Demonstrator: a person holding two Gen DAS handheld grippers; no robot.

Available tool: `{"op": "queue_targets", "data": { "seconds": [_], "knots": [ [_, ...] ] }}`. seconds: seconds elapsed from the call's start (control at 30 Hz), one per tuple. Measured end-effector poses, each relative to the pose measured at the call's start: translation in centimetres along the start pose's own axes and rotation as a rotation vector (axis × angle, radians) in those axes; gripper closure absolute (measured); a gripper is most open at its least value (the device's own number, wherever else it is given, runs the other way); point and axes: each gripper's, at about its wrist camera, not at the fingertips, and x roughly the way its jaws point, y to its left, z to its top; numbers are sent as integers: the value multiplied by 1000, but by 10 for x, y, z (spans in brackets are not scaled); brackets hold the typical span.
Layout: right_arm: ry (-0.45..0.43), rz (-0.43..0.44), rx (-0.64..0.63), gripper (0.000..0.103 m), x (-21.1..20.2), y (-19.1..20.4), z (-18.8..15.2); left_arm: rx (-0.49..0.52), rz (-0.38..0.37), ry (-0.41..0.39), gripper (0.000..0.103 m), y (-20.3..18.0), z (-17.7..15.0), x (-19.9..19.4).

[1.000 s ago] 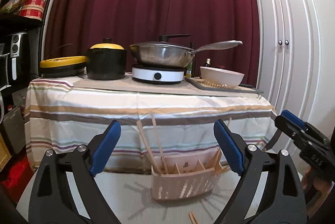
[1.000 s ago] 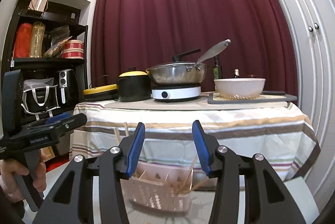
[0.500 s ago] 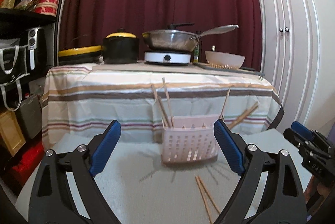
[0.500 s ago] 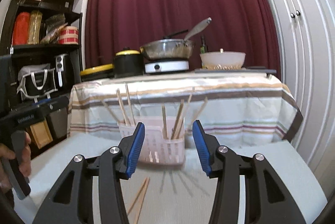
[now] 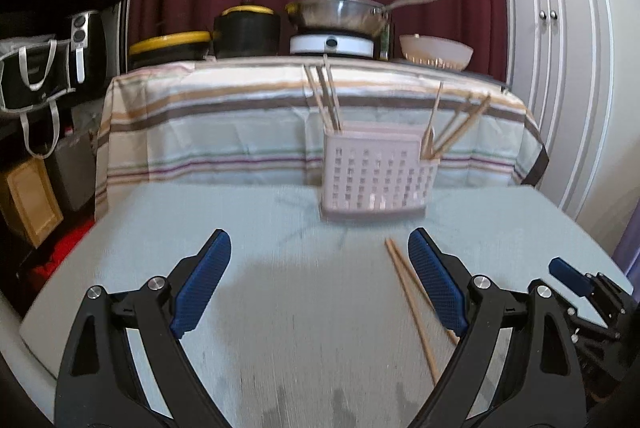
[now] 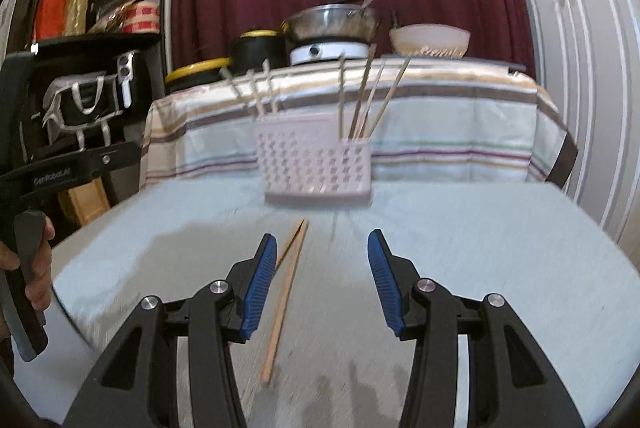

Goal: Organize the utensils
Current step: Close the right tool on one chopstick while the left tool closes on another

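Note:
A pale pink perforated utensil holder (image 5: 374,176) (image 6: 316,164) stands at the far side of a light grey table, with several wooden chopsticks upright in its end compartments. Two loose chopsticks (image 5: 412,302) (image 6: 286,288) lie on the table nearer to me. My left gripper (image 5: 320,276) hangs open above the table, the loose chopsticks just inside its right finger. My right gripper (image 6: 322,276) is open with nothing between its fingers; the chopsticks run beside its left finger.
Behind the grey table (image 5: 160,248) stands a table with a striped cloth (image 5: 224,124) bearing a wok (image 5: 340,14), a black pot (image 5: 246,34) and a white bowl (image 5: 436,50). A dark shelf (image 6: 92,40) stands left, white cupboard doors (image 5: 560,68) right. A hand (image 6: 38,272) grips the left tool.
Both grippers have come down and forward toward the grey table. The holder and the loose chopsticks now sit larger and higher in both views. Neither jaw opening has changed.

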Motion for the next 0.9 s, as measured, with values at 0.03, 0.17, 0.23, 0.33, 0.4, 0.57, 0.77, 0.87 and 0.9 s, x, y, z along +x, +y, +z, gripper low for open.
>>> {"op": "queue_targets", "data": {
  "seconds": [0.03,0.17,0.23,0.33,0.4,0.57,0.77,0.87,0.9],
  "knots": [
    [14,10,-5,55,1,3,-7,1,2,10,15,0,-5,1],
    [61,48,-17,56,8,13,-25,-4,10,53,15,1,-27,4],
    [82,62,-30,57,11,18,-33,-6,12,72,15,1,-35,5],
    [117,85,-39,63,18,21,-42,-4,12,89,15,-1,-46,6],
    [147,97,-44,70,24,22,-47,0,12,103,15,-4,-51,8],
    [203,110,-43,88,32,20,-59,0,-8,139,15,-13,-62,14],
    [174,75,-1,96,24,4,-57,18,-53,154,15,-34,-71,13],
    [156,48,8,96,19,-6,-56,31,-85,173,18,-50,-80,15],
    [150,36,8,96,18,-10,-56,35,-95,181,21,-55,-82,17]
  ]
}}
